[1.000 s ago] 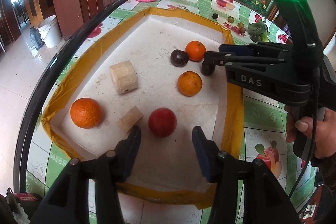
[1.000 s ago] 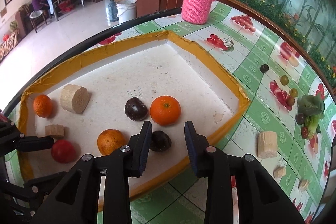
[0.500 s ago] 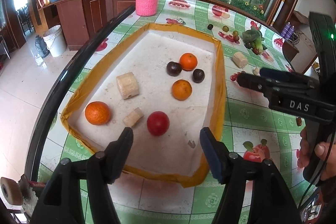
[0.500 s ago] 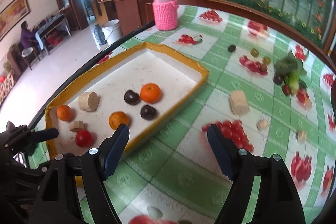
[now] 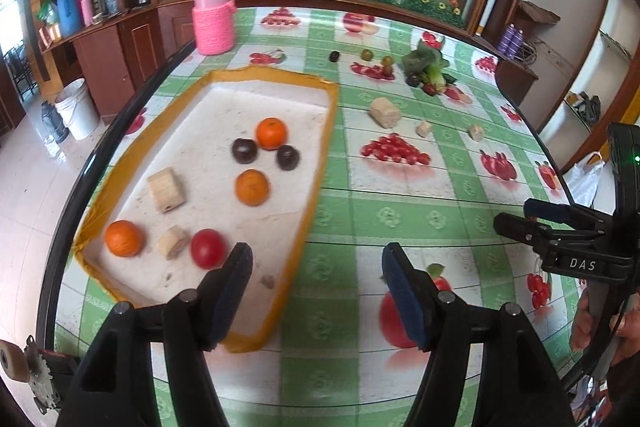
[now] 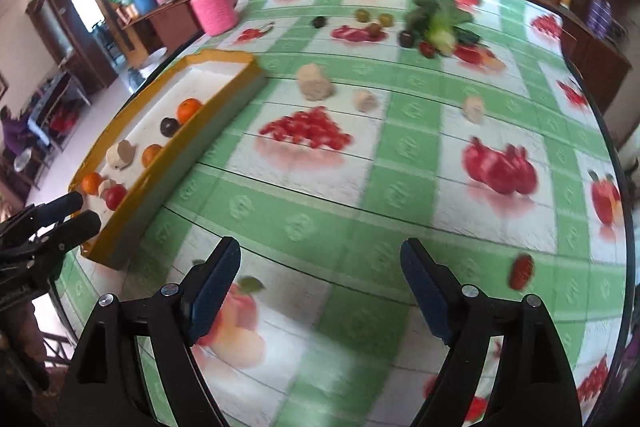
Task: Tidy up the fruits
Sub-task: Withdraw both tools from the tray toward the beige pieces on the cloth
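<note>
A white tray with a yellow rim point(image 5: 316, 163) holds three oranges point(image 5: 271, 133), two dark round fruits point(image 5: 288, 157), a red fruit point(image 5: 207, 248) and two beige blocks point(image 5: 166, 189). My left gripper point(image 5: 316, 255) hangs open over the tray's near right corner with nothing between its fingers. My right gripper point(image 6: 320, 247) is over the bare tablecloth to the right of the tray point(image 6: 168, 147); its jaws are opening and nothing is between them. Small loose fruits point(image 6: 319, 22) lie far back beside leafy greens point(image 6: 440, 19).
A pink knit-covered jar point(image 5: 213, 19) stands behind the tray. A beige block point(image 5: 385, 112) and two smaller pieces point(image 5: 424, 128) lie on the green fruit-print cloth. The round table's dark edge curves along the left, with floor and a white bucket point(image 5: 78, 109) beyond it.
Both grippers have drawn back from the tray and moved right. The right one opened, leaving a dark fruit in the tray beside the orange. The left one spread wider.
</note>
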`<state>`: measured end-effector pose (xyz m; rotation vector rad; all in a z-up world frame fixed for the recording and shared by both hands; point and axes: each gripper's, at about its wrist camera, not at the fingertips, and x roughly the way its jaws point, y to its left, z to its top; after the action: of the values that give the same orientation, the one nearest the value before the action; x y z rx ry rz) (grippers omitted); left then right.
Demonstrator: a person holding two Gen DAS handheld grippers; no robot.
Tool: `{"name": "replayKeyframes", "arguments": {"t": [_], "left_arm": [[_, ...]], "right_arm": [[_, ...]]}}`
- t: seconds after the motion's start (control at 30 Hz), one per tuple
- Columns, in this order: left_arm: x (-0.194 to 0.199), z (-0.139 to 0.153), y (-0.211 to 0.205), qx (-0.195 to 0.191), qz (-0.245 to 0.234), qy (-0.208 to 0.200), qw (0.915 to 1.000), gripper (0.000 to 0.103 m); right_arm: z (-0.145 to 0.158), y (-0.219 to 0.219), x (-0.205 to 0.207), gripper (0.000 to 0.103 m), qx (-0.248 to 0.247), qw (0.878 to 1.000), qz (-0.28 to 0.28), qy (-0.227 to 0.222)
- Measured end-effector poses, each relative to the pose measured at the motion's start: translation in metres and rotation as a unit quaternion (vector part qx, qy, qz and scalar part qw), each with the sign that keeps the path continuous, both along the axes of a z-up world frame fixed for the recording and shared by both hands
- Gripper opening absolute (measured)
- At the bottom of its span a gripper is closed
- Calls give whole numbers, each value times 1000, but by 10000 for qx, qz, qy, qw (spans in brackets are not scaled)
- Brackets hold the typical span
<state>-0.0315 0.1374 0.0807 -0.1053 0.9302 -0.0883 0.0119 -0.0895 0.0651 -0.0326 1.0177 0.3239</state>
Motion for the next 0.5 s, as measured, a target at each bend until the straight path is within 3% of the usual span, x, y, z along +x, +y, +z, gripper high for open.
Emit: {"name": "replayKeyframes", "arguments": {"t": [0.1,0.17,0.23,0.5], "left_arm": [[1,1,-17,13,-148,14,9999,70],[2,0,-28,7,-226,34,9997,72],[2,-1,-38,7,-296,56,9995,75],[5,-2,-59,74,-370,142,9992,76]], "right_arm": [[5,-24,-8,83,-388,9987,-187,-268],[5,-37,-9,93,-547,9981,-122,-268],[2,-48,-6,93,-366,9993,-1,-104],[6,-108,47,93,375,9926,-1127,-262]]}}
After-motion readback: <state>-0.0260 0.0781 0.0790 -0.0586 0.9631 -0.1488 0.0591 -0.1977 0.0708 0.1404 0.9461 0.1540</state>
